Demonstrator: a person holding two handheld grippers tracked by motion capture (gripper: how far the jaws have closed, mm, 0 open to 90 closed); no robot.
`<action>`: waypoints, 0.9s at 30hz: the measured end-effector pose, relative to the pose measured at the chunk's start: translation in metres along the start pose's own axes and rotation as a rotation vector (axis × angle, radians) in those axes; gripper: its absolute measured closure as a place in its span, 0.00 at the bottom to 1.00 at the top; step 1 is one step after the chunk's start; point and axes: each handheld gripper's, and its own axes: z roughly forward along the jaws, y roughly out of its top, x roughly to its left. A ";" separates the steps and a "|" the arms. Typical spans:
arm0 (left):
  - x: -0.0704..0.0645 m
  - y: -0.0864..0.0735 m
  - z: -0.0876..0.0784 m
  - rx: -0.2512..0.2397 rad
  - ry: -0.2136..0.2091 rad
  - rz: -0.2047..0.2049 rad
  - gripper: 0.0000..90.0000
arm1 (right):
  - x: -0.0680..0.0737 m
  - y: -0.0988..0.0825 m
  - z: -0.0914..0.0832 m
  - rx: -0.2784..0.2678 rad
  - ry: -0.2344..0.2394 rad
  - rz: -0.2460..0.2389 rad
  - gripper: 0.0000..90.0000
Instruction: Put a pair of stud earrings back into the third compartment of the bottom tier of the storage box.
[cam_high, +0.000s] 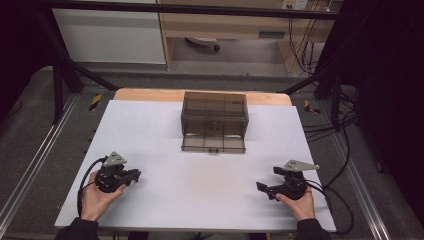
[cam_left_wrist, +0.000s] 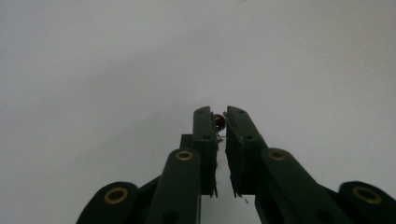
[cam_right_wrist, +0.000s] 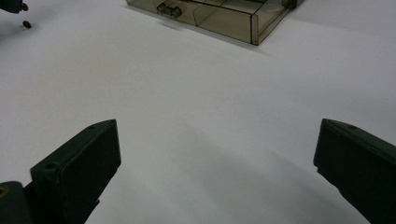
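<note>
My left gripper (cam_high: 136, 176) rests low over the white table (cam_high: 200, 190) at the front left, held in a hand. In the left gripper view its jaws (cam_left_wrist: 222, 114) are shut on a tiny dark red bead (cam_left_wrist: 220, 121) pinched at the tips. My right gripper (cam_high: 267, 179) sits at the front right and points left, its jaws (cam_right_wrist: 217, 149) wide open with nothing between them. The right gripper view catches the left gripper's tip with the red bead (cam_right_wrist: 22, 7), and a second small red piece (cam_right_wrist: 27, 24) lies on the table just below it.
A smoky clear plastic box (cam_high: 215, 107) stands at the back centre, its shallow divided drawer (cam_high: 214, 142) pulled out toward me; the drawer (cam_right_wrist: 219, 16) has a small front handle. Dark frame posts and cables flank the table.
</note>
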 end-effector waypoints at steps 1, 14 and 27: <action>-0.002 0.002 0.001 0.000 -0.002 0.001 0.91 | 0.000 0.000 0.000 0.000 -0.001 0.000 0.01; -0.034 0.034 0.015 -0.010 -0.047 0.058 0.91 | 0.000 0.000 0.000 0.007 -0.001 -0.003 0.01; -0.064 0.070 0.034 -0.013 -0.078 0.091 0.91 | 0.000 0.000 0.000 0.008 -0.004 -0.005 0.01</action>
